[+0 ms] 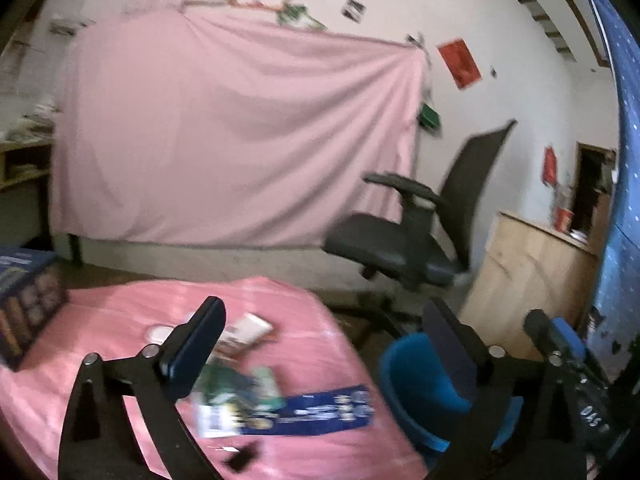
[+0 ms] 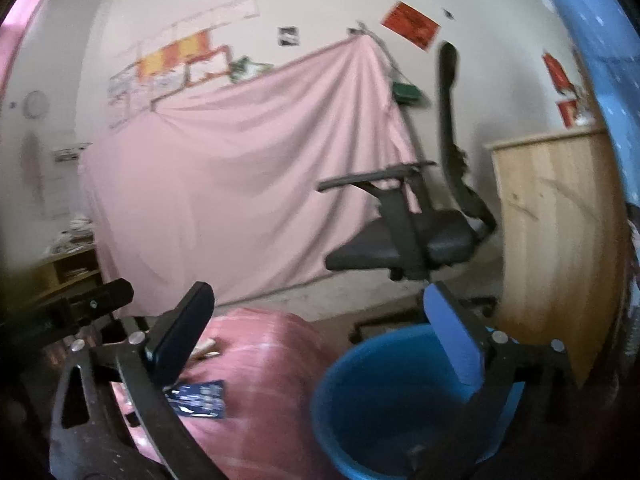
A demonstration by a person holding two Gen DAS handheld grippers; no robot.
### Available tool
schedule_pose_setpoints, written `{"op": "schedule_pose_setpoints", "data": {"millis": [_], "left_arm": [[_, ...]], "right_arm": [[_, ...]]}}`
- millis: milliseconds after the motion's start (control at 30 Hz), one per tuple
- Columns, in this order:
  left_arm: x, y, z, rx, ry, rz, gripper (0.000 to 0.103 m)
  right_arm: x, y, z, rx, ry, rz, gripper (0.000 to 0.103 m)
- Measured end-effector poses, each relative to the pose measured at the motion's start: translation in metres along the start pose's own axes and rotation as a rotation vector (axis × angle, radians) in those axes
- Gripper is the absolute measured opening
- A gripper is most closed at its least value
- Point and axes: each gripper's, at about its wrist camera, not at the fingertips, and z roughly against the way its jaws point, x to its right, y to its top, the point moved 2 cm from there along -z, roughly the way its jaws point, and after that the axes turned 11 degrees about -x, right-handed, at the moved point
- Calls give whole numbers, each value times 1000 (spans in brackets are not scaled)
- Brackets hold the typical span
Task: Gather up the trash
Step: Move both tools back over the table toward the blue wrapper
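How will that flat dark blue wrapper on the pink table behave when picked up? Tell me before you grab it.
The dark blue wrapper lies flat and thin on the pink tablecloth, so it probably flops and weighs little. Its printed surface looks glossy, so it may slide rather than lift. Lying flush with the cloth, its edge may be hard to get under.

A: Dim, flat indoor light; motion blur smears everything, worst on the wrappers (image 1: 256, 400) between the fingers (image 1: 192, 344).
B: Yes. Fisheye bends the walls, corners go black.
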Motion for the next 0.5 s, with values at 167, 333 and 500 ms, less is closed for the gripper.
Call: {"op": "schedule_pose_setpoints", "data": {"millis": [167, 333, 500], "left_arm": [[-36, -15, 27, 45, 80, 27, 101], [-61, -33, 45, 66, 151, 20, 101], [-81, -50, 51, 55, 188, 26, 101]], "right_arm": [[-35, 1, 3, 31, 70, 69, 103], [-54, -3, 0, 16, 119, 121, 103], [-71, -14, -15, -49, 141, 190, 103]]}}
